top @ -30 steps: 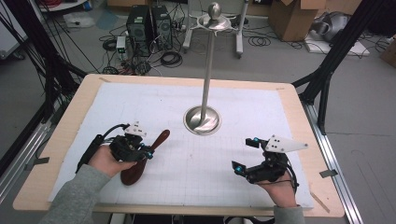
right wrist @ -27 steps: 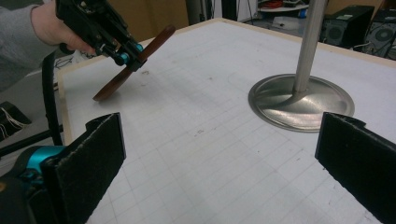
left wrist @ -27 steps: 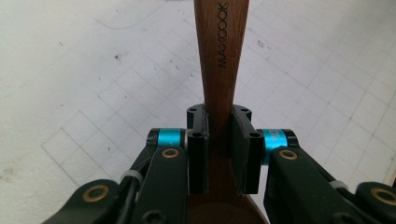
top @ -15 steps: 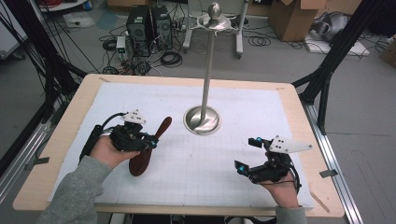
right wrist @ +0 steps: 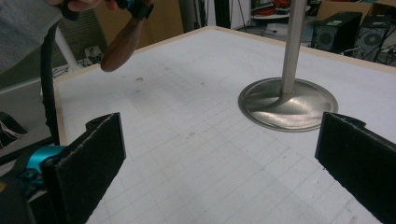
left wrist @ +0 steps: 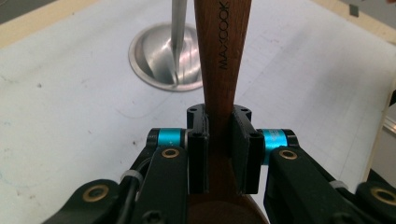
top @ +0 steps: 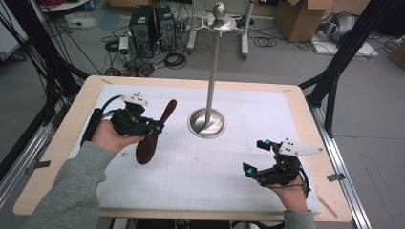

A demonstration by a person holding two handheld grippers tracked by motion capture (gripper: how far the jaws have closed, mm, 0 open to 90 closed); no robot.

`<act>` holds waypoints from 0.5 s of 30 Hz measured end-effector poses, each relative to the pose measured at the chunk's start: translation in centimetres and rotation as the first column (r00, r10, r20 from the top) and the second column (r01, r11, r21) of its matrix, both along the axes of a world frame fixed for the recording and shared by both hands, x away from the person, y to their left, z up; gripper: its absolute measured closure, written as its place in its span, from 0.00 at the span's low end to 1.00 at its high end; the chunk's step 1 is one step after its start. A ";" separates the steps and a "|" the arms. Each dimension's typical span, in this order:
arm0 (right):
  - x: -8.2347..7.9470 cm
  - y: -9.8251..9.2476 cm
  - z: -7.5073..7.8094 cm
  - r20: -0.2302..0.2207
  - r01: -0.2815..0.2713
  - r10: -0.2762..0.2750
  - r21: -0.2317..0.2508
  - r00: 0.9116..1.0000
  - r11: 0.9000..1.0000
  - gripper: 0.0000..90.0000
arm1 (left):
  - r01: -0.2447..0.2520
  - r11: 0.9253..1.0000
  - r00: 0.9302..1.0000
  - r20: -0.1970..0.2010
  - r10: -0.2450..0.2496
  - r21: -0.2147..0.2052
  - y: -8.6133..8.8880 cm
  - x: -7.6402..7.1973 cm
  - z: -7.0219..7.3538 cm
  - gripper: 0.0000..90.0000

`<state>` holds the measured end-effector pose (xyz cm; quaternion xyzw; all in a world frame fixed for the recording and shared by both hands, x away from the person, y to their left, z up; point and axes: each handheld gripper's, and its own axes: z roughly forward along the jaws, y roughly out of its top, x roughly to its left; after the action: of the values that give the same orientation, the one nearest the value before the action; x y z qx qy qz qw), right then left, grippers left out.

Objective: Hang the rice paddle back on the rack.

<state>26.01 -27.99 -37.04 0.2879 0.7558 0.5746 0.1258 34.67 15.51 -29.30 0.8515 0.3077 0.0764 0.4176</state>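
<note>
Seen from above, a person stands at a wooden table (top: 62, 143) covered by a white gridded mat. The left gripper (top: 152, 128), raised above the mat's left side, is clamped on the narrow handle of a dark wooden spoon (top: 154, 133), which hangs tilted with its bowl toward the person and its handle tip toward the table's middle. A metal stand (top: 207, 122), a round base with a tall pole, sits just right of the spoon.

The left gripper view adds detail: both black pads squeeze the spoon handle (left wrist: 219, 70), and lettering runs along the wood. The spoon's bowl is cut off at the bottom edge, and the pole's top leaves the frame.

The right gripper (top: 255, 156) rests low near the table's front right, jaws wide apart with nothing between them. Its own view shows the stand's base (right wrist: 288, 103) ahead and the spoon's bowl (right wrist: 122, 44) at upper left; the left gripper there is cropped.
</note>
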 end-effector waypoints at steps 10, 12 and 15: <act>0.1 -0.2 0.1 0.001 0.001 -0.001 0.018 1.000 1.000 0.00 | 0.004 1.000 0.999 0.033 -0.004 -0.002 -0.8 1.1 3.0 0.86; 0.1 -0.3 0.1 0.001 0.002 -0.002 0.019 1.000 1.000 0.00 | 0.007 1.000 0.999 0.039 -0.007 -0.007 -1.0 1.5 3.5 0.86; 0.1 -0.3 0.1 0.000 0.003 -0.003 0.021 1.000 1.000 0.00 | 0.018 1.000 0.999 0.048 -0.017 -0.023 -1.1 2.1 4.3 0.86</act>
<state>26.12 -28.31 -36.95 0.2903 0.7493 0.5823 0.1235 36.82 14.40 -25.04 0.8472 0.2910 0.0896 0.4354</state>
